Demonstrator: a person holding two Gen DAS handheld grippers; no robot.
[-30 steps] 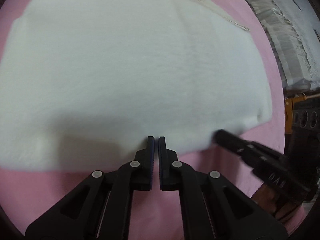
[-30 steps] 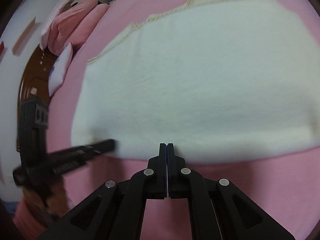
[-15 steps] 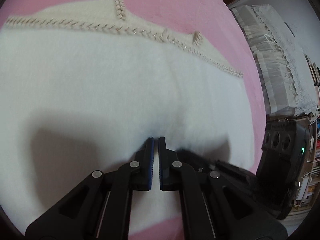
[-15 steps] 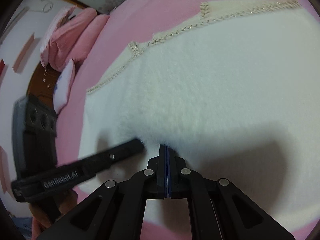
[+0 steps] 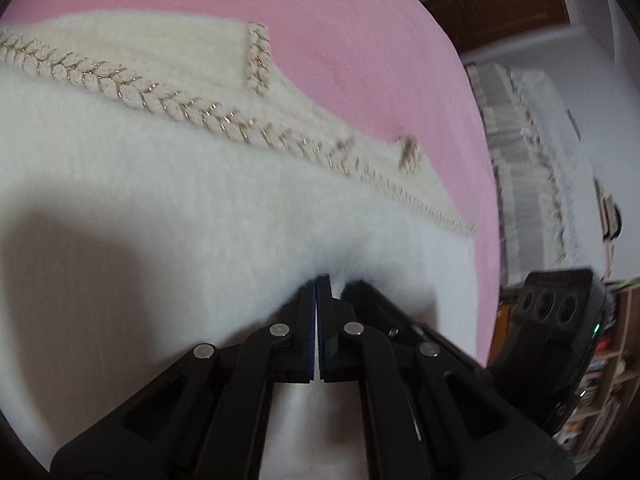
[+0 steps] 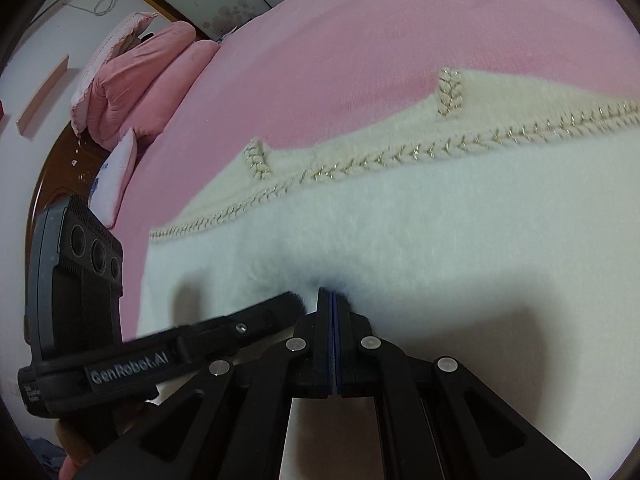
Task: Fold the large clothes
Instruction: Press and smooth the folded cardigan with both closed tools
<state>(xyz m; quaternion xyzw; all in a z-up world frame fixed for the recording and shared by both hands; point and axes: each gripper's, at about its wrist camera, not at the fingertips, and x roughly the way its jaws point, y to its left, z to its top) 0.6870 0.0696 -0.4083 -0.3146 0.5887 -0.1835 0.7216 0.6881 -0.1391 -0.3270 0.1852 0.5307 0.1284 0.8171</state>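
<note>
The fluffy white knitted garment (image 5: 168, 216) lay spread on the pink bed cover (image 5: 340, 44), filling the near half of both wrist views. A braided cream trim with gold thread (image 5: 132, 94) ran across the garment from nine o'clock toward three o'clock in the left wrist view, with two short braided tabs standing off it toward twelve o'clock. The same trim (image 6: 400, 158) crossed the right wrist view.

The black left gripper (image 5: 323, 280) sat at six o'clock of its own view, its jaws together on a raised fold of the white pile; a thin sliver of fabric showed between the blue pads. The black right gripper (image 6: 333, 294) sat likewise, jaws pressed together on the garment's edge, the pile bunched at their tips.

The two grippers were just beside each other. The right gripper (image 5: 400, 312) entered the left wrist view from four o'clock, its tip beside the left jaws. The left gripper (image 6: 280, 308) entered the right wrist view from eight o'clock, lettered "GenRobot.AI" on its side.

Folded pink quilts (image 6: 136, 76) were stacked at ten o'clock in the right wrist view. A white lace-edged cloth (image 5: 532, 152) lay beyond the bed at three o'clock in the left wrist view.
</note>
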